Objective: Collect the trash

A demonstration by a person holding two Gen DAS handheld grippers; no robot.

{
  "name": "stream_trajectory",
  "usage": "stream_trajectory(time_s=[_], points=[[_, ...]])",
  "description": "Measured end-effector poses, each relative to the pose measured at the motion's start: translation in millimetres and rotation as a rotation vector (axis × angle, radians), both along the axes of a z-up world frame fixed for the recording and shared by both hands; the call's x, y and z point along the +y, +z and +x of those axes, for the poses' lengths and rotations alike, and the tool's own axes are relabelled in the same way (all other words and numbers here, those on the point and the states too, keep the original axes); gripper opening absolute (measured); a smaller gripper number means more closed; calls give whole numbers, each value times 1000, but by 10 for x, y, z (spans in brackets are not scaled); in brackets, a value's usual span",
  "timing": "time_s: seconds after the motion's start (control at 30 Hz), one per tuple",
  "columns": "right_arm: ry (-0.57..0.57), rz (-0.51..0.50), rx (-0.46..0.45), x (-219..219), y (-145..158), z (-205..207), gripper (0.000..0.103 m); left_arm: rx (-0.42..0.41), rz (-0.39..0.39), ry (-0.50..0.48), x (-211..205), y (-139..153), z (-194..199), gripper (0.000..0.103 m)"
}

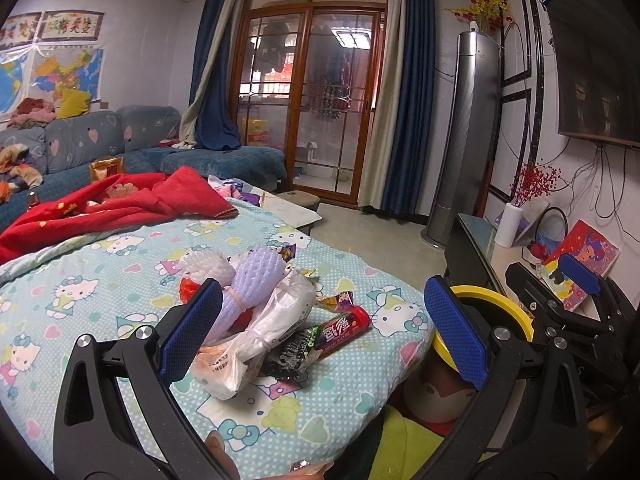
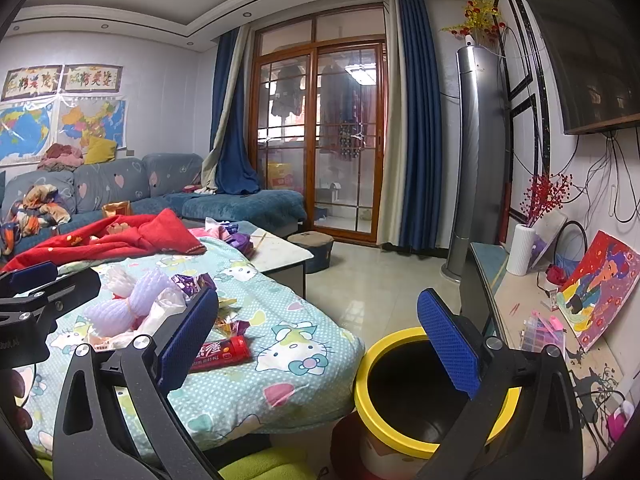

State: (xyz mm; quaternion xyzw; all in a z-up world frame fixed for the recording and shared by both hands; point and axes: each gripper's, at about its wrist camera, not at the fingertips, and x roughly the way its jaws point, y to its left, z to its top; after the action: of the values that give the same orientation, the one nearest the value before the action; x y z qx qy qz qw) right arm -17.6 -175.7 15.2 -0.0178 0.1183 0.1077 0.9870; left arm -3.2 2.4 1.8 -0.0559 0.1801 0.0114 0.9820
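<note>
The trash pile (image 1: 256, 320) lies on the Hello Kitty quilt (image 1: 100, 280): lilac foam netting (image 1: 250, 288), a tied plastic bag (image 1: 256, 340), a black wrapper (image 1: 290, 354) and a red candy tube (image 1: 340, 330). The left gripper (image 1: 324, 332) hovers over the pile, its 2 jaws spread wide, holding nothing. The yellow-rimmed bin (image 2: 400, 392) stands on the floor just beside the quilt's edge. The right gripper (image 2: 320, 344) hangs above the bin, jaws apart, empty.

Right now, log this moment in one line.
left gripper: open, empty | right gripper: open, empty | red cylindrical candy tube: on quilt | yellow-rimmed bin: empty
</note>
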Motion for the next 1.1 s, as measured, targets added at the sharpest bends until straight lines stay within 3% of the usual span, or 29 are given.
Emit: stream_trajectory(time_s=[0.77, 1.1], points=[[23, -3, 16, 70, -95, 38, 97, 22, 5, -13, -41, -94, 35, 93], [186, -33, 42, 310, -96, 34, 97, 28, -62, 23, 301, -140, 62, 93]])
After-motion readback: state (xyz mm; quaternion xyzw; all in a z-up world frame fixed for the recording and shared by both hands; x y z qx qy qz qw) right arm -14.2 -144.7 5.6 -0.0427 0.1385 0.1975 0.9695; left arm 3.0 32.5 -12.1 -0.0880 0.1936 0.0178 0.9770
